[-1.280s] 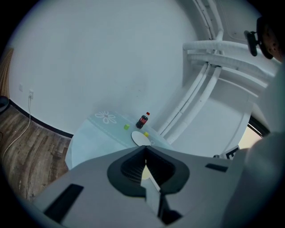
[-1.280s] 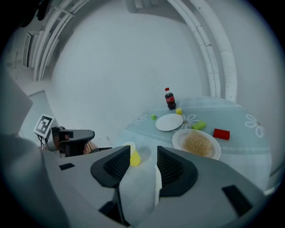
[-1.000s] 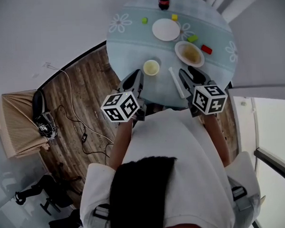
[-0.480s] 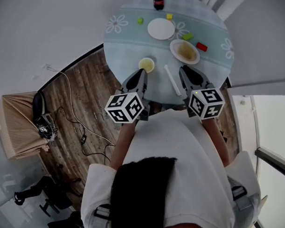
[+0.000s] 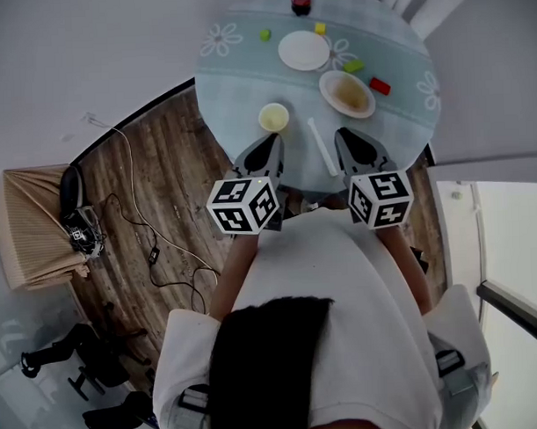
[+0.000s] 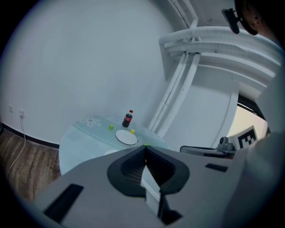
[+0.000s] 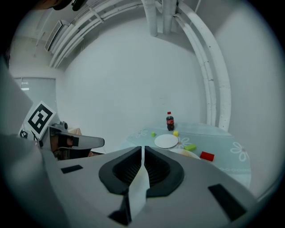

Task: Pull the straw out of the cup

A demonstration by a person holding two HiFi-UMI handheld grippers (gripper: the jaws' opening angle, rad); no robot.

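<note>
At the bottom of the head view, a person in a white shirt holds both tools over the near edge of a round pale-blue table printed with white daisies. The left gripper, lower centre-left, has its jaws pressed together on nothing. The right gripper, lower centre-right, is closing its jaws. They are all but together, with nothing between them. Between the two tips a thin white straw lies flat on the tabletop, out of the cup. Its long axis runs up the frame, with the far end leaning slightly left and the near end pointing toward the person. It seems to lie clear of both grippers, though it is small here. Just up-left of its far end a pale yellow cup stands upright, apart from it. Farther up-right are a shallow cream bowl, a red block and a green block. Beyond them are a round white plate, a small green cube and a yellow cube. At the top edge stands a dark cola bottle.
</note>
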